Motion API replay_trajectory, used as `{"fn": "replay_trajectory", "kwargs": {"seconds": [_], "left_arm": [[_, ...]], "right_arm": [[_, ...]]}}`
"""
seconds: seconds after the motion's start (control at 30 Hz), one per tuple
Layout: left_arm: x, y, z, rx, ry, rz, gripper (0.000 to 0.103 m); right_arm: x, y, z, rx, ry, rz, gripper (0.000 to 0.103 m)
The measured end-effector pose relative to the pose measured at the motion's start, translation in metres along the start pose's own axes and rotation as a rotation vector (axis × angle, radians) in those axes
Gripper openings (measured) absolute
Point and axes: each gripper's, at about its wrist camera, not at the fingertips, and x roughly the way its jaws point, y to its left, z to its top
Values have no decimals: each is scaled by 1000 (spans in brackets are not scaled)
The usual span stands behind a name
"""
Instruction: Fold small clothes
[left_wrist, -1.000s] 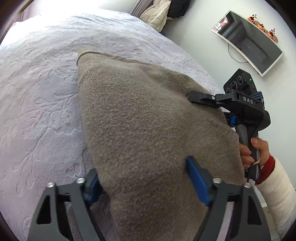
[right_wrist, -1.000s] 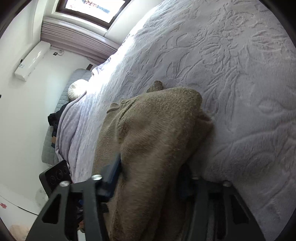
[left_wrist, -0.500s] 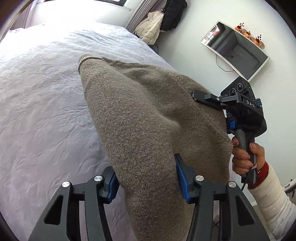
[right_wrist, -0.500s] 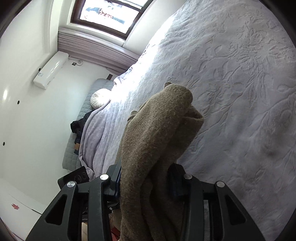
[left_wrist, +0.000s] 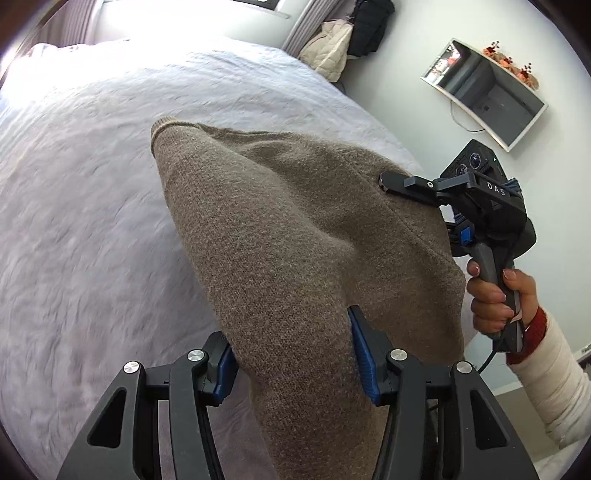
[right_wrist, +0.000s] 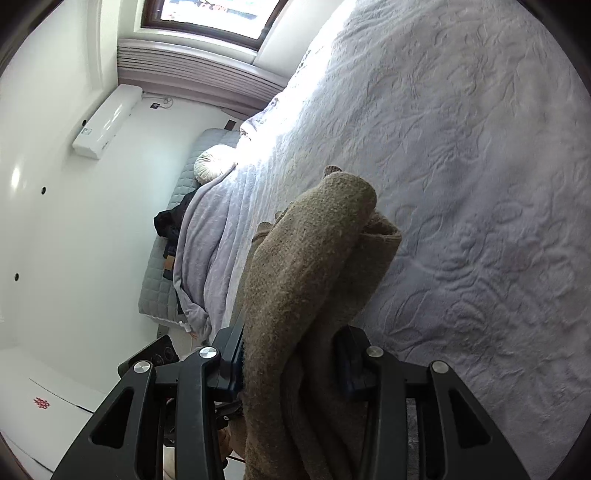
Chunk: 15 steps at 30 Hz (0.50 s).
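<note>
Both grippers' sweater (left_wrist: 295, 236) higher now

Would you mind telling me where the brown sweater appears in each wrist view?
Left wrist: the brown sweater fills the centre, running down between the near jaws.
Right wrist: it rises bunched from bottom centre.
Shared landmark: the pale embossed bedspread.

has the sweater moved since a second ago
Yes. The sweater, gripped by both the left gripper and right gripper, has lifted up off the bedspread.
</note>
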Motion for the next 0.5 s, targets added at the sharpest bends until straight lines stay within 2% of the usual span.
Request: {"fn": "replay_trajectory", "kwargs": {"seconds": [0.07, 0.13, 0.2, 0.3, 0.37, 0.43, 0.5], "left_arm": [[8, 13, -11, -23, 24, 82, 57], [10, 26, -20, -56, 28, 118, 67], [2, 31, -28, -67, -3, 148, 79], [-10, 27, -36, -40, -48, 222, 81], [-17, 23, -41, -28, -68, 272, 81], [-18, 11, -47, -16, -86, 323, 81], [-24, 5, -53, -13, -108, 370, 81]], "right_arm": [[12, -8, -6, 12, 18, -80, 43], [11, -12, -11, 24, 7, -157, 45], [-1, -12, -14, 20, -7, -173, 46], [-21, 9, -28, -56, -40, -259, 47], [-33, 30, -42, -133, -62, -267, 47], [-37, 53, -59, -210, -69, -243, 39], [-34, 72, -73, -275, -51, -211, 39]]}}
